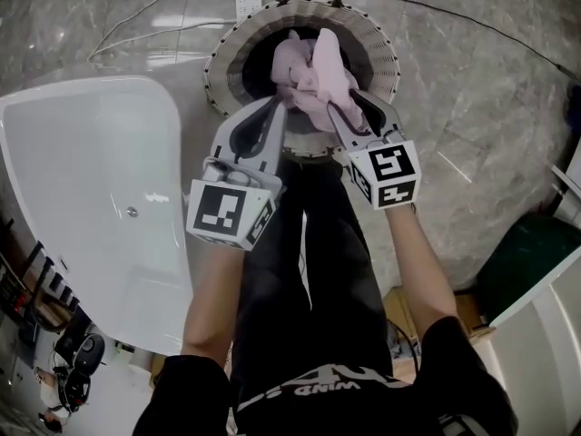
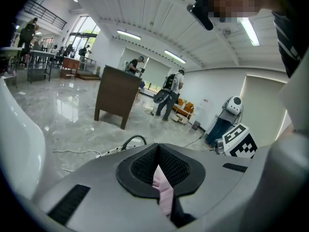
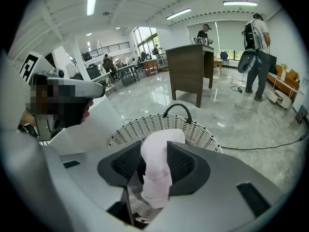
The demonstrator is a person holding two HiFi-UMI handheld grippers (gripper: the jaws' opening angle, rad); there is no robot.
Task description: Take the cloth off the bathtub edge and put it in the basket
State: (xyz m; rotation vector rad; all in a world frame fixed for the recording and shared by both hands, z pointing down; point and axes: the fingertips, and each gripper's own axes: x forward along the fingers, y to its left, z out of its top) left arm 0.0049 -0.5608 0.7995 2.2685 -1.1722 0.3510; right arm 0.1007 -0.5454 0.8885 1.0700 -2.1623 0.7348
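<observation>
Between the left gripper's [image 1: 278, 107] jaws, pressed together, a strip of the pink cloth [image 1: 313, 73] is pinched tight. Between the right gripper's [image 1: 354, 112] jaws, which stand apart, another fold lies loose against one pad. Just beyond both fingertips the bundle hangs inside the wicker basket [image 1: 386, 57], well clear of the bathtub [image 1: 91, 171]. This looks like the release: next, the left jaws must part and both grippers withdraw.
</observation>
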